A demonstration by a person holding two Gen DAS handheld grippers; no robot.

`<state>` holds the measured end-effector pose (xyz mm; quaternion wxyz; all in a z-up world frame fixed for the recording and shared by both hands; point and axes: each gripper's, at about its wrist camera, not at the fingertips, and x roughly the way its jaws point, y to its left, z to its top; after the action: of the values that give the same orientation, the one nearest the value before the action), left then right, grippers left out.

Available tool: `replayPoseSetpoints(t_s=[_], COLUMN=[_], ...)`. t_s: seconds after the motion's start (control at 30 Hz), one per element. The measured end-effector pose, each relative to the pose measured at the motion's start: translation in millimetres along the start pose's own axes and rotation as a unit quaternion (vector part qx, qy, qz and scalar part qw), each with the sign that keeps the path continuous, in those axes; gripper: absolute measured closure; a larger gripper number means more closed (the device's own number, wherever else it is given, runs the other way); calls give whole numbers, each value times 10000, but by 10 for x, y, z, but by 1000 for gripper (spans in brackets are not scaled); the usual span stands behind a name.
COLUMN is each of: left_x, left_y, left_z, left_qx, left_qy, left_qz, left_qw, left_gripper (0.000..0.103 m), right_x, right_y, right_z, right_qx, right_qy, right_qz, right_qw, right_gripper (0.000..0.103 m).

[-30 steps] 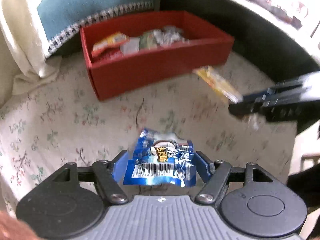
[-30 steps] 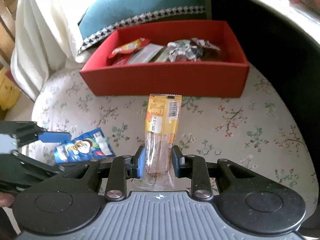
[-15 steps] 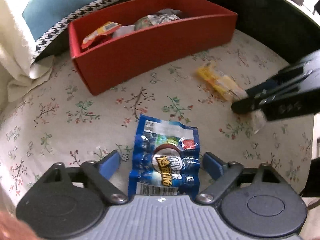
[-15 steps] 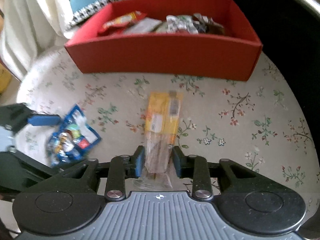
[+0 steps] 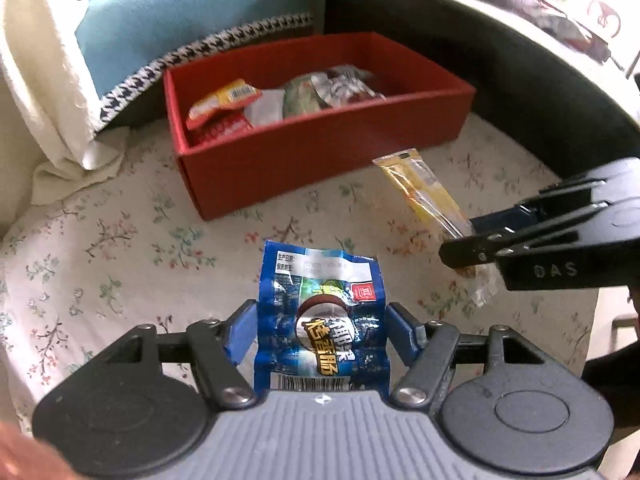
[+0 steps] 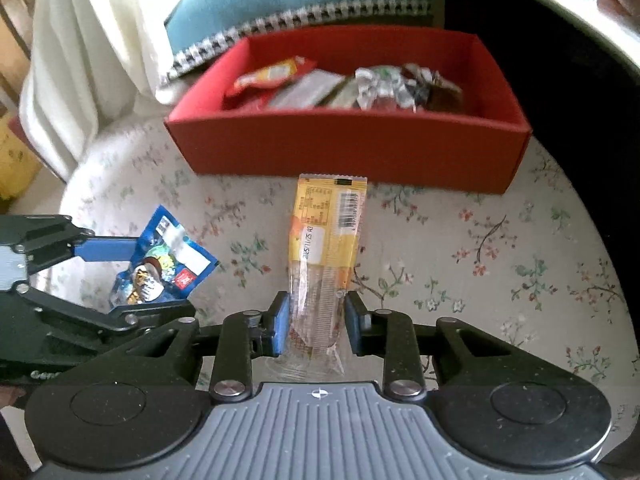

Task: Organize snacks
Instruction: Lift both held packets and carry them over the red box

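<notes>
My left gripper [image 5: 320,334] is shut on a blue snack packet [image 5: 322,312] and holds it above the flowered tablecloth; it also shows in the right wrist view [image 6: 160,268]. My right gripper [image 6: 316,322] is shut on a long yellow and clear snack packet [image 6: 326,240], which points toward the red box [image 6: 348,152]. The same packet shows in the left wrist view [image 5: 420,190] with the right gripper [image 5: 472,240] at its near end. The red box [image 5: 320,148] holds several snack packets.
A flowered tablecloth [image 5: 100,248] covers the round table. A blue cushion with a houndstooth edge [image 5: 180,28] and white cloth [image 5: 52,92] lie behind the box. A dark curved edge [image 5: 520,80] runs along the right.
Both grippers have lifted their packets off the cloth. The left gripper's fingers have closed in on the blue packet. The box looks a little farther from both cameras.
</notes>
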<state>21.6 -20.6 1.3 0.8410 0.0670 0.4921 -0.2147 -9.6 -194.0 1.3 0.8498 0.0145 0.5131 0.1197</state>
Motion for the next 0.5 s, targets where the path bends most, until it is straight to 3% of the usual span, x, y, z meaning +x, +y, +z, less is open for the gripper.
replayPoseSetpoints(t_s=[0.5], left_x=[-288], left_y=[-44], left_z=[192], left_qx=[-68], left_qy=[-549], left_qz=[-113], left_qw=[9984], left_gripper=[42], right_x=[-321], right_y=[16], right_z=[118], right_qx=[188], right_qy=[-730], right_qz=[137], right_qw=[9971], right_gripper=[67])
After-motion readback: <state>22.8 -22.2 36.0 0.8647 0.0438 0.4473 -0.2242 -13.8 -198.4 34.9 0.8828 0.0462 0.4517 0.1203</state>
